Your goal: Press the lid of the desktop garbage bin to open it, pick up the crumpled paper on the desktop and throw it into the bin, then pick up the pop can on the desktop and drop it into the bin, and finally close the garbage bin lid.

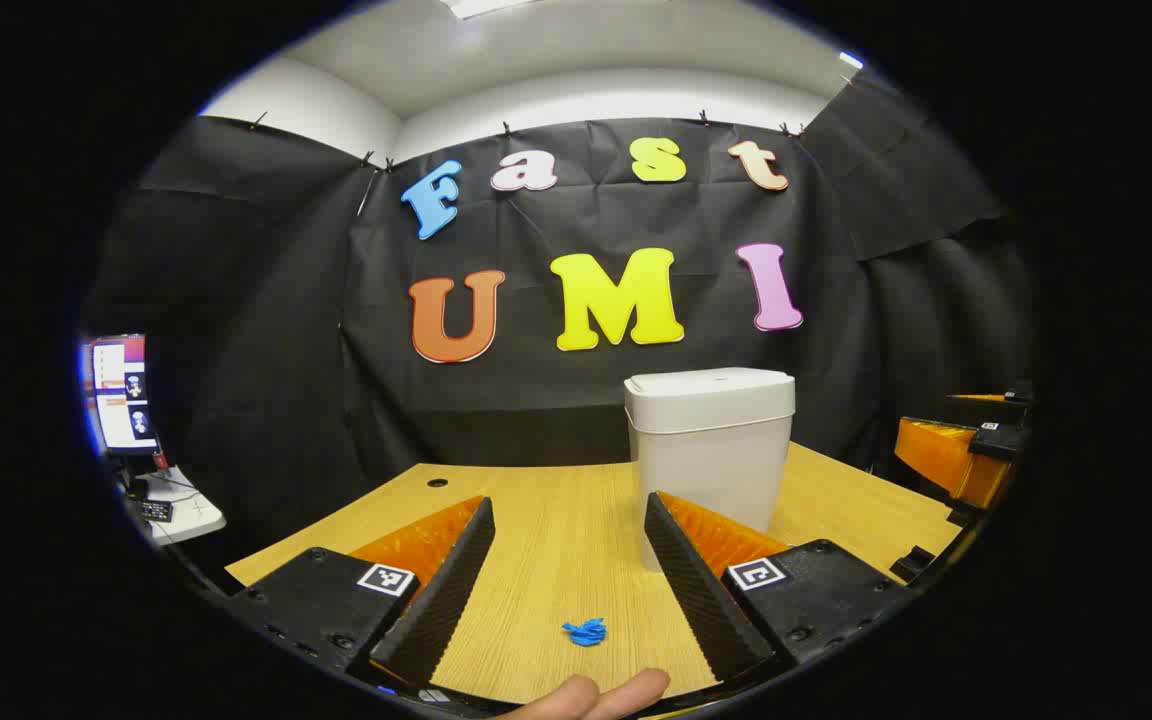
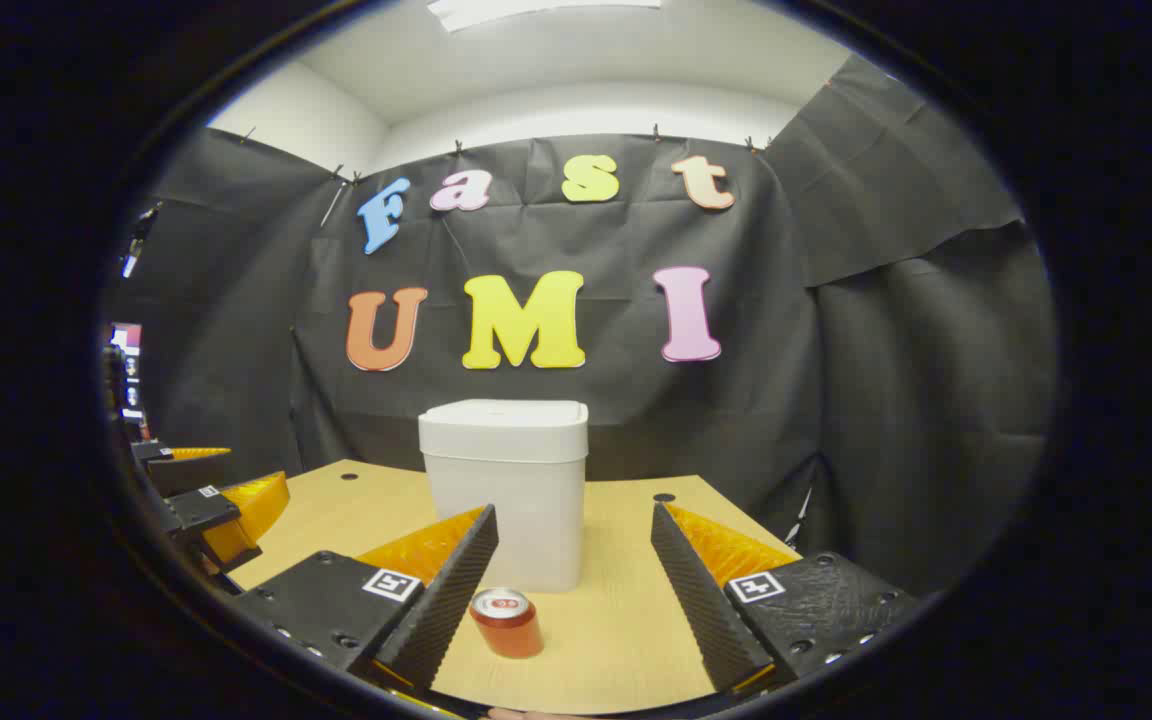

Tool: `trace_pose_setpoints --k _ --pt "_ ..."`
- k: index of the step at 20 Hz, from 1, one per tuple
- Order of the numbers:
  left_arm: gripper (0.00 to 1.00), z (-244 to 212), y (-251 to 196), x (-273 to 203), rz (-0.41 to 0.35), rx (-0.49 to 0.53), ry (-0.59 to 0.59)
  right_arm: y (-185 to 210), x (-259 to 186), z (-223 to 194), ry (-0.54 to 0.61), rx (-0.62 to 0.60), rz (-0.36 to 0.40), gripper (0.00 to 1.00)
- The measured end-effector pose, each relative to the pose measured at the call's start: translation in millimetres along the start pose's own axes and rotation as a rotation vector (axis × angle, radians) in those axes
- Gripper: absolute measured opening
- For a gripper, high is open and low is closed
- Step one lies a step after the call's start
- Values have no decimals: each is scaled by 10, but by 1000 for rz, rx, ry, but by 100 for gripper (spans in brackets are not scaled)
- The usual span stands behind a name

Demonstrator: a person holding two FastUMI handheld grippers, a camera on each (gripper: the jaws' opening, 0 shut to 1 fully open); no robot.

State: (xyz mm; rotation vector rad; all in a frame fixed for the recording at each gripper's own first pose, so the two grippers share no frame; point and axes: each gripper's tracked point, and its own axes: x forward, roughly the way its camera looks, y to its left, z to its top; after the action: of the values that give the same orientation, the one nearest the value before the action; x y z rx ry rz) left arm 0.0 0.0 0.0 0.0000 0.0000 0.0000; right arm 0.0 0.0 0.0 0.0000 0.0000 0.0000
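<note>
Lid: closed on the bin (image 1: pixel 709 450), frame centre; a push off-centre could slide it.
Paper (image 1: pixel 585 631): low centre, bench (image 1: pixel 556 520).
Can (image 2: pixel 507 621): upright, bottom centre, may topple.
Left hand-held gripper (image 1: pixel 568 570): wide, empty.
Right hand-held gripper (image 2: pixel 576 590): wide, empty.

The white bin (image 2: pixel 504 490) stands upright with its lid shut, the red can (image 2: pixel 506 621) upright at its 6 o'clock, the blue paper ball (image 1: pixel 585 631) nearby.

The left gripper view looked low across the table (image 1: pixel 556 520) toward the back wall, with the bin (image 1: pixel 711 450) near at one o'clock. The right gripper view faced the same wall from farther right, the bin (image 2: pixel 506 490) at eleven o'clock. Both shared bin, table and wall.
</note>
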Motion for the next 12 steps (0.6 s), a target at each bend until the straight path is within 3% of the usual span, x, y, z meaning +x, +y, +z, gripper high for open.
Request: trace_pose_setpoints --k 5,12 --pt "98 -53 66 39 33 -25 12 15 0 -52 20 8 8 98" --pt "98 -78 61 65 24 -23 20 64 39 -109 15 -39 -1 96"
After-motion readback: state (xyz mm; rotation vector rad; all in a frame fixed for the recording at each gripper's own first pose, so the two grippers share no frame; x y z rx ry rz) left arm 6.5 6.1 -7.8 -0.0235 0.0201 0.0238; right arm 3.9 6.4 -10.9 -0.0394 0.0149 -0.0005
